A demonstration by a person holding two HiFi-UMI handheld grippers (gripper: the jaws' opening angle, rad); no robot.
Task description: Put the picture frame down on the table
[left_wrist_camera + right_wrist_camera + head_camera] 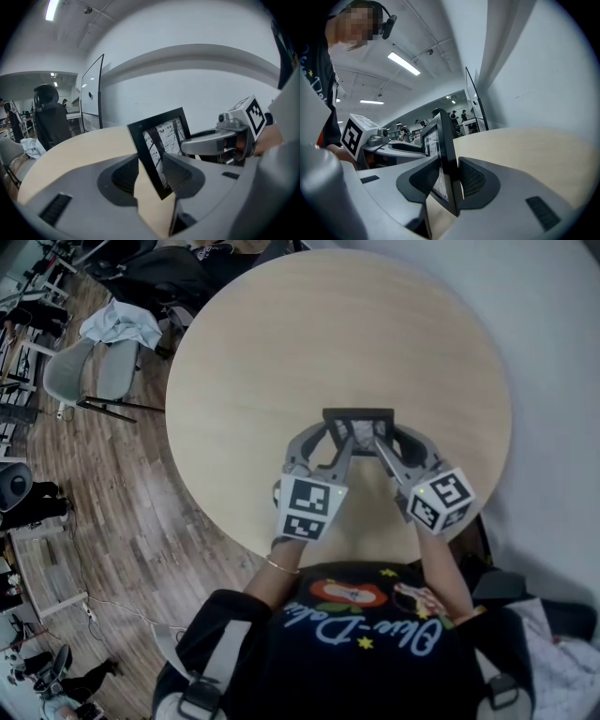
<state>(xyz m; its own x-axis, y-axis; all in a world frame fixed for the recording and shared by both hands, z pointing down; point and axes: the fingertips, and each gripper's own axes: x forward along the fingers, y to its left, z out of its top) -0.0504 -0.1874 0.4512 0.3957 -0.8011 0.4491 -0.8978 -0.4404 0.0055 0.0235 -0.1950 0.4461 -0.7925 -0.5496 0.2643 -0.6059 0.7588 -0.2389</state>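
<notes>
A black picture frame with a black-and-white print is held upright over the near half of the round wooden table. My left gripper grips its left side and my right gripper its right side. In the left gripper view the picture frame leans between the jaws of the left gripper, which is shut on it, and the right gripper reaches in from the right. In the right gripper view the picture frame shows edge-on, with the right gripper shut on it. I cannot tell whether its lower edge touches the table.
Grey chairs with a crumpled cloth stand on the wooden floor left of the table. A white wall runs close along the right. A black office chair and a glass panel stand beyond the table's far edge.
</notes>
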